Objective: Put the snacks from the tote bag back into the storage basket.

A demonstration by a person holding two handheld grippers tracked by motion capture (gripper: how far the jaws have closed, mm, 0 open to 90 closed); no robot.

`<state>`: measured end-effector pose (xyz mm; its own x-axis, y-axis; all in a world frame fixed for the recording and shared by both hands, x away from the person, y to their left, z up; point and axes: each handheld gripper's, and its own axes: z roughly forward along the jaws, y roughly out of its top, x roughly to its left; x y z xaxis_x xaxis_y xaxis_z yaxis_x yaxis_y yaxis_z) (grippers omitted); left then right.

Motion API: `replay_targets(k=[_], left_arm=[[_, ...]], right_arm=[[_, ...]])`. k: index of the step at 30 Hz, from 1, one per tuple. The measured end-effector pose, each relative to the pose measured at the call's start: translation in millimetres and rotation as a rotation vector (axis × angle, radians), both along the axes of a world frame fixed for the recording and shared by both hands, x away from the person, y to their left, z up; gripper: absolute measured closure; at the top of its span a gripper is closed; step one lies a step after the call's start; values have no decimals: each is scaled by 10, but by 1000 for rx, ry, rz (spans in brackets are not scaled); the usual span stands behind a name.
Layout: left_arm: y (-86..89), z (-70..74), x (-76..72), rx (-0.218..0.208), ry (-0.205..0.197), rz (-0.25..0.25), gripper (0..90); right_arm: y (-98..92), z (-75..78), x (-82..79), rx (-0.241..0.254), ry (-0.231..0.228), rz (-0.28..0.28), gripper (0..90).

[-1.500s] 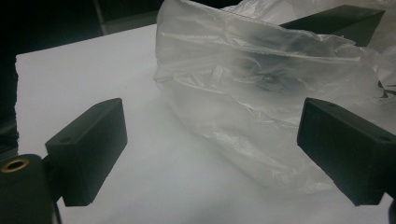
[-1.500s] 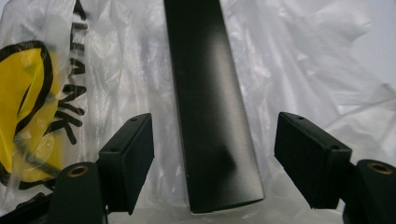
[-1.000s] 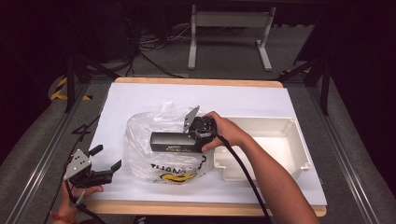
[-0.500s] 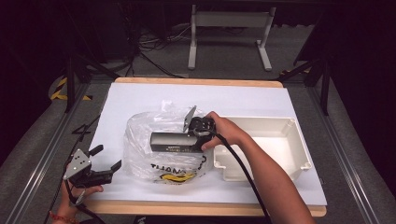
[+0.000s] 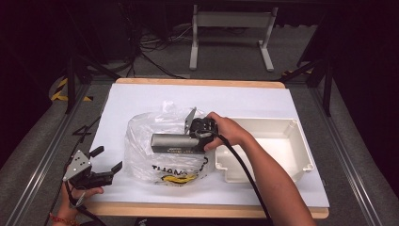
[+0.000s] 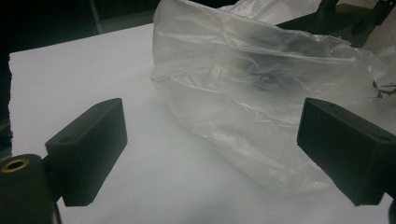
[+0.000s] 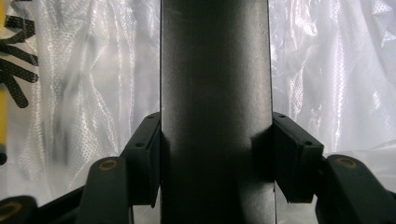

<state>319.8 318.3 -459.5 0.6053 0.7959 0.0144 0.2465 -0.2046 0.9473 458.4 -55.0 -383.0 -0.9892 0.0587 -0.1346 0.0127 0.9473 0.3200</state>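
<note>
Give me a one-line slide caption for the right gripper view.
Right tongs clamped on a dark grey box, held over a clear plastic bag.

A wooden table (image 5: 197,83) covered by a white sheet (image 5: 141,99) stands on a grey carpeted floor (image 5: 33,160) in a dim room whose far side is nearly black. Beyond the table stands a white metal stand (image 5: 230,28) with two feet, and dark cables (image 5: 150,56) lie loose on the floor. Yellow-and-black tape (image 5: 61,89) marks the floor at the left, beside dark metal frame legs (image 5: 73,80).
</note>
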Motion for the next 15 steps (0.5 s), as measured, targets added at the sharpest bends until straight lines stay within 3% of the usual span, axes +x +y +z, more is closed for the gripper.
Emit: replay_targets(k=[15], left_arm=[[10, 2, 5, -1, 3, -1, 93]], right_arm=[[13, 196, -84, 60, -44, 49, 431]])
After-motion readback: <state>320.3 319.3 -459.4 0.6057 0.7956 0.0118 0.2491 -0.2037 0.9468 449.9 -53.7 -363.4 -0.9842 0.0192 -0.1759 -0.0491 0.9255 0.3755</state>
